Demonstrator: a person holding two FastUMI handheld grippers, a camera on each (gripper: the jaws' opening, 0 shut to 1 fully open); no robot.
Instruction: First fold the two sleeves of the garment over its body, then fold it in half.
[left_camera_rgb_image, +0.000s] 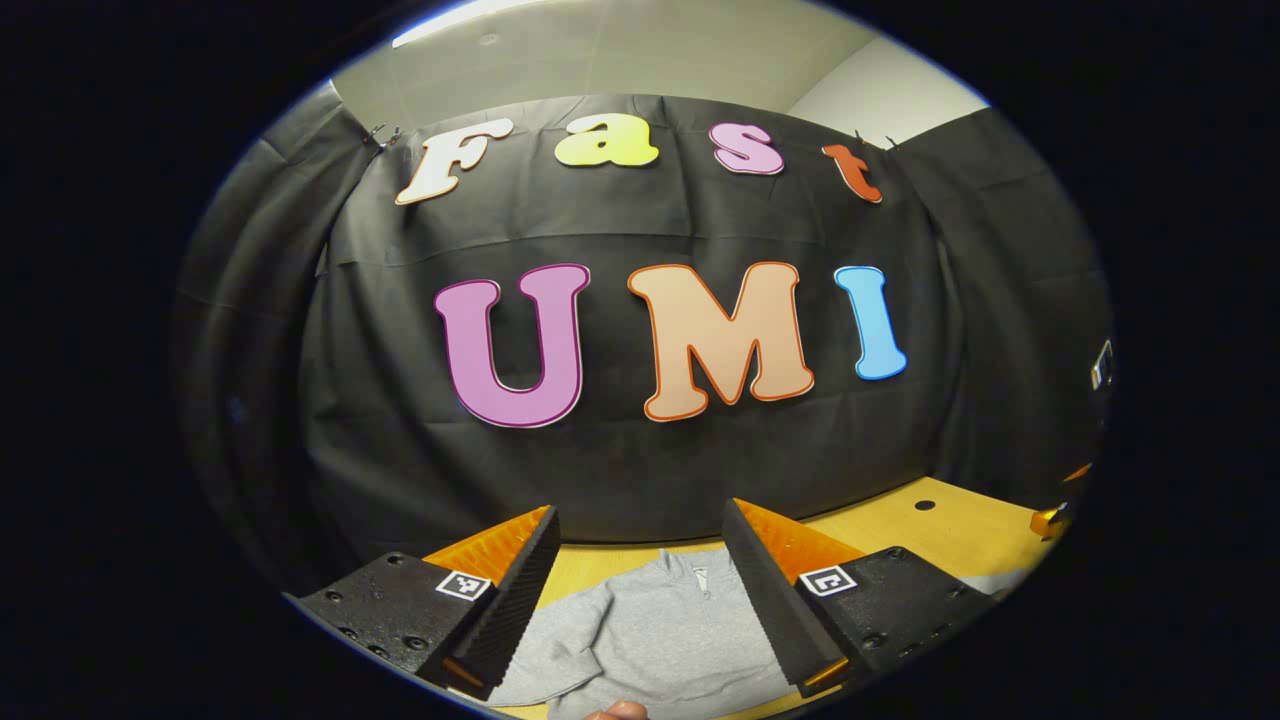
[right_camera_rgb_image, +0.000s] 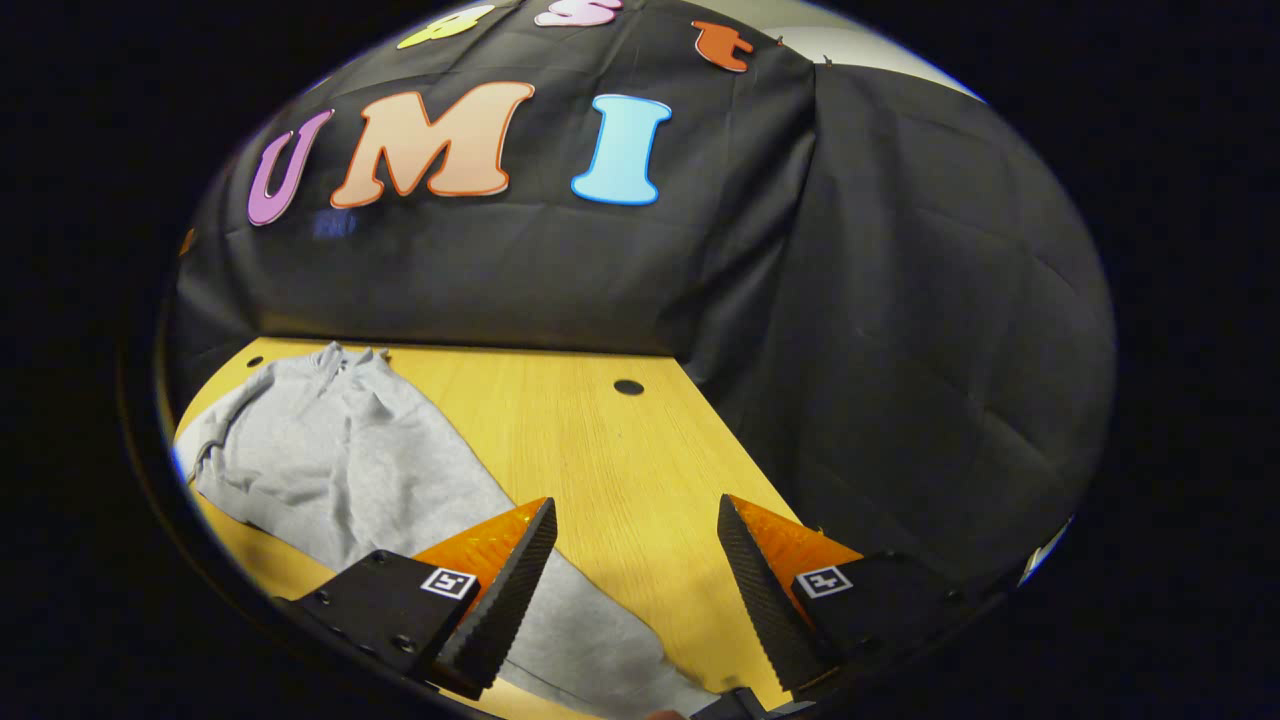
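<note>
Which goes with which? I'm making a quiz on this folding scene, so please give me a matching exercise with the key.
Things:
1. grey garment
2. wooden table
3. left gripper
4. round hole

States or places:
A. open, above the garment's collar end
B. in the tabletop near the back wall
C. lying spread out, sleeves not yet folded over the body
D. yellow-tan surface under the garment

Pairs: 1-C, 2-D, 3-A, 4-B
</note>
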